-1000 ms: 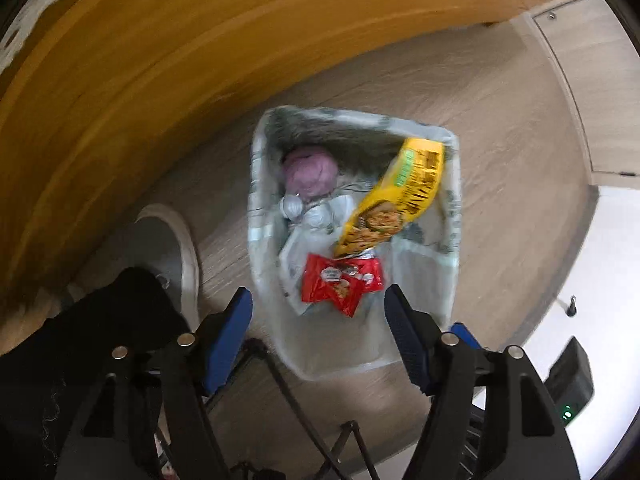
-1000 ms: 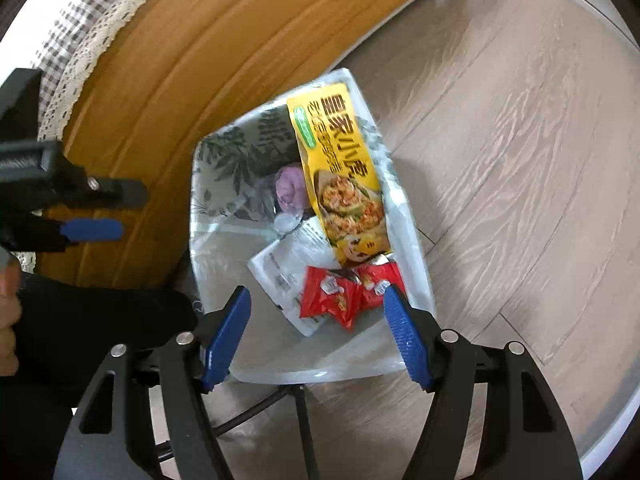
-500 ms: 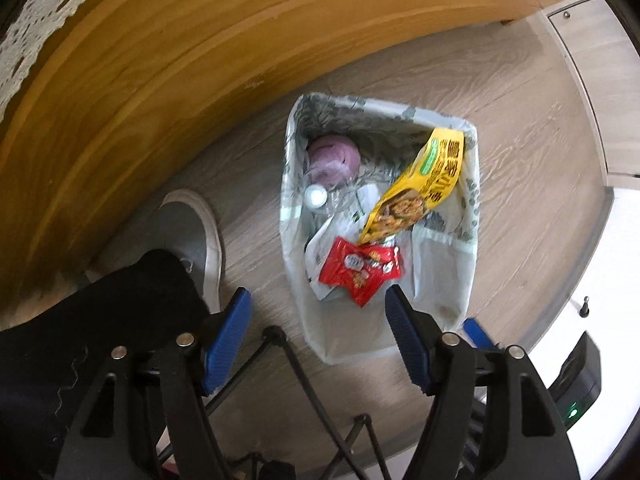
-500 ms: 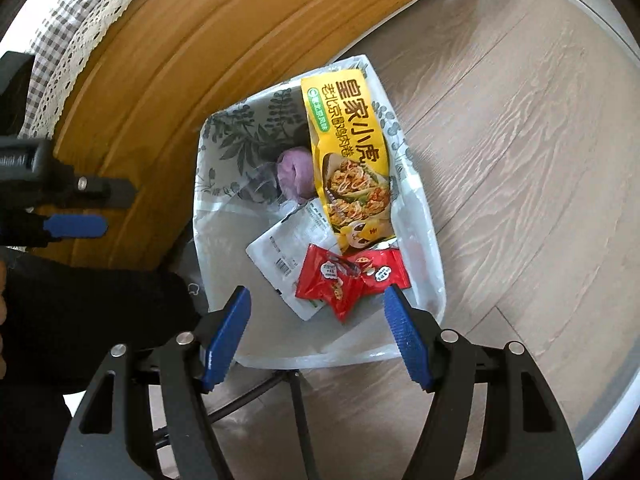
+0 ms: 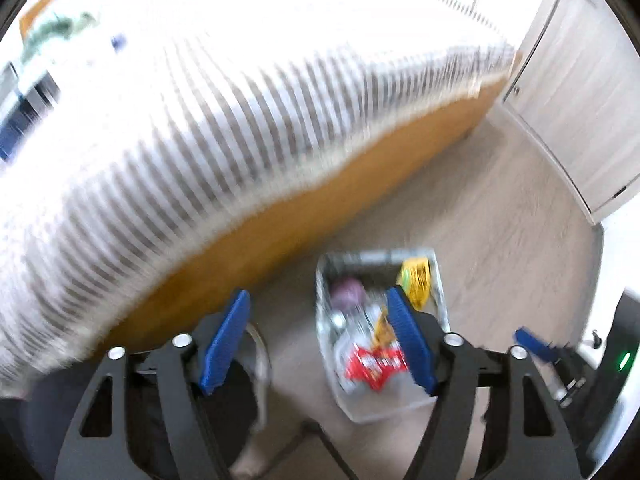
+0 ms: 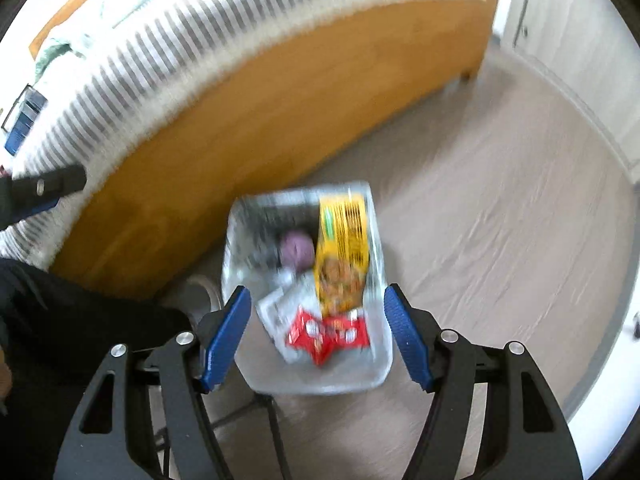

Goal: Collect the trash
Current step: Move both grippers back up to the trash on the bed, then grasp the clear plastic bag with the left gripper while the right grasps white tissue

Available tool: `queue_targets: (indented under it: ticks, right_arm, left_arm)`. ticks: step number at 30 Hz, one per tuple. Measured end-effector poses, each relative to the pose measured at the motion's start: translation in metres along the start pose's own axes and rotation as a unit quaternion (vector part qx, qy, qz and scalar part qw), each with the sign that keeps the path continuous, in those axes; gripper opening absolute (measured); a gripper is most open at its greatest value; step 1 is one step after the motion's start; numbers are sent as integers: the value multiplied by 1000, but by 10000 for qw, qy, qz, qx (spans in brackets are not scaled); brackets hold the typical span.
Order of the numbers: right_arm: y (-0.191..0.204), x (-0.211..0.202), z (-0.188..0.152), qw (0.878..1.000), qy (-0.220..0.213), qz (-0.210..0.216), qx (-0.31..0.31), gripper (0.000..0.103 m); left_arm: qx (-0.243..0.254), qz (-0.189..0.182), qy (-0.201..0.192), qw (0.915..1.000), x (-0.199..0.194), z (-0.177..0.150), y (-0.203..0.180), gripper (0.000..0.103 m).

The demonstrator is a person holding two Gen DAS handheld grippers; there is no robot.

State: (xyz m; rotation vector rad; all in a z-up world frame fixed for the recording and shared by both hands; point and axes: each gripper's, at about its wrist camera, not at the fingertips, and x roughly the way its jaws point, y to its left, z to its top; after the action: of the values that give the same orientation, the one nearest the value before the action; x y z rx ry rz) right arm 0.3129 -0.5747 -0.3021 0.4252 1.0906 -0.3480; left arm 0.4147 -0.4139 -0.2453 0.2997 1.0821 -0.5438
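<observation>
**Both grippers lift away from the filled trash bin**

Up and back have gone both of your grippers since a second ago: the bin that filled the views then now sits small and low in each, and the bed has swung in above it. Both views are smeared with motion blur.

Largest is the bed, its wooden side panel running diagonally across the right wrist view, with a grey-and-white striped cover draped over its edge. Pale wood-look floor spreads to the right.

On that floor, just beside the bed's side panel, stands the trash bin, lined with a translucent bag. Inside it a yellow snack bag leans upright against the right wall, a white wrapper lies below it, a red packet lies on top at the near end, and a purple ball-like lump sits deep at the far end.

Your left gripper has its blue fingers widening at this moment, nothing between them. Your right gripper holds its fingers released and well apart, grasping nothing; the bin shows far below in the gap.

A dark trouser leg and a pale shoe show at lower left.
</observation>
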Motion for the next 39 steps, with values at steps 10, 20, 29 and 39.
queue_targets:
  ticks: [10, 20, 29, 39]
  right_arm:
    - [121, -87, 79, 9860, -1570, 345, -440, 75]
    - [244, -91, 102, 9715, -1884, 900, -1127, 75]
    - [318, -80, 117, 9650, -1732, 1155, -1597, 75]
    - [396, -52, 165, 9543, -1690, 978, -2264, 75]
  left_arm:
    - [-743, 128, -2132, 9741, -117, 13, 149, 91]
    - [-2457, 100, -2539, 9354, -112, 0, 329, 91]
    - [-4287, -760, -2708, 8585, -63, 19, 490, 89]
    - [-4955, -1440, -2715, 8124, -25, 54, 559, 83]
